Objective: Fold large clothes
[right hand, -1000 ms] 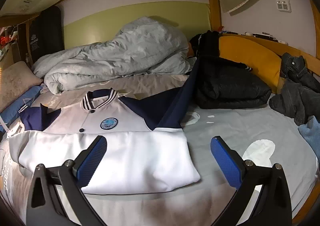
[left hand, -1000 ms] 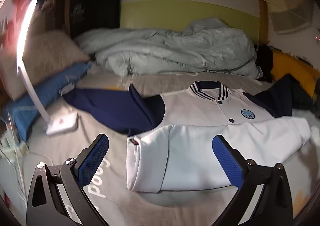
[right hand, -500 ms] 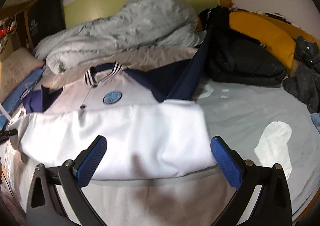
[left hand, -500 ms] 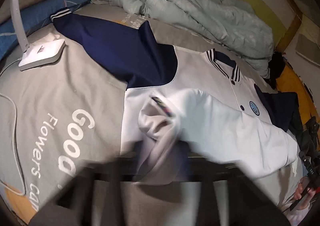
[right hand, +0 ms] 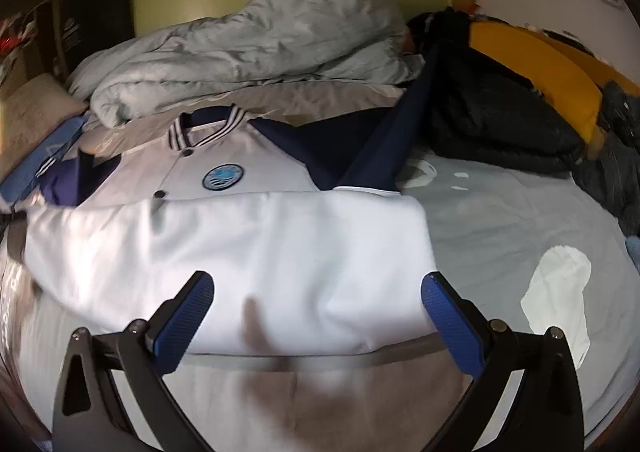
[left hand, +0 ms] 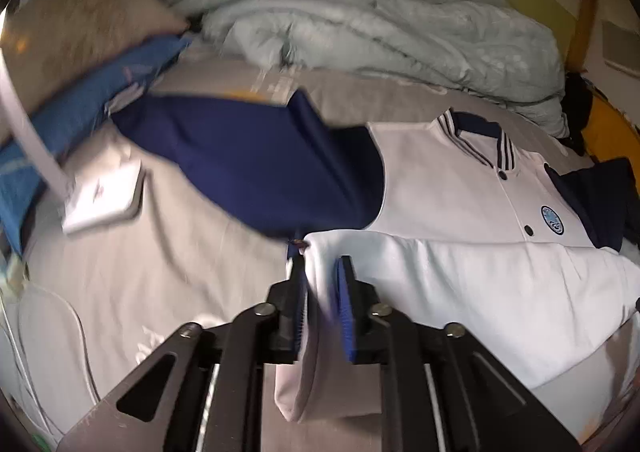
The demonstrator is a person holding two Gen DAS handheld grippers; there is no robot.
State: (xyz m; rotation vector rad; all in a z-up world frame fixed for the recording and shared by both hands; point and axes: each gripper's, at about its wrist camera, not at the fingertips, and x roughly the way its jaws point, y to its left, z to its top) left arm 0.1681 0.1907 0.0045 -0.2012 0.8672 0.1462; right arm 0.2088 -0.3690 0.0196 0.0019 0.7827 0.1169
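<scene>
White fabric at the jacket's (left hand: 460, 188) folded lower edge sat between the pads of the left gripper (left hand: 322, 292), which we found pinching that corner; its jaws had just been closing and then easing a little, with cloth between them throughout what the frames showed. To the left of that grip we noted a white lamp base (left hand: 102, 198) on the grey bedsheet (left hand: 168, 272), clear of the garment, and a navy sleeve (left hand: 256, 168) stretched out toward it. The jacket lay face up on the bed, collar (left hand: 476, 132) away from both cameras, its hem already doubled up over the body so that the long axis ran across the bed from one gripper to the other.

Further right, the right gripper (right hand: 318, 316) hovered with its jaws spread wide, nothing between them. In that view the jacket's (right hand: 240, 244) right-hand folded corner (right hand: 408, 316) lay just ahead of the jaws and slightly below, near the right pad. The other navy sleeve (right hand: 384, 148) ran back toward a heap of dark clothing (right hand: 500, 124).

We judged the left corner secured and the right corner outstanding; the right hand was the nearer to it, and a short advance along the fold line would bring it in reach.
</scene>
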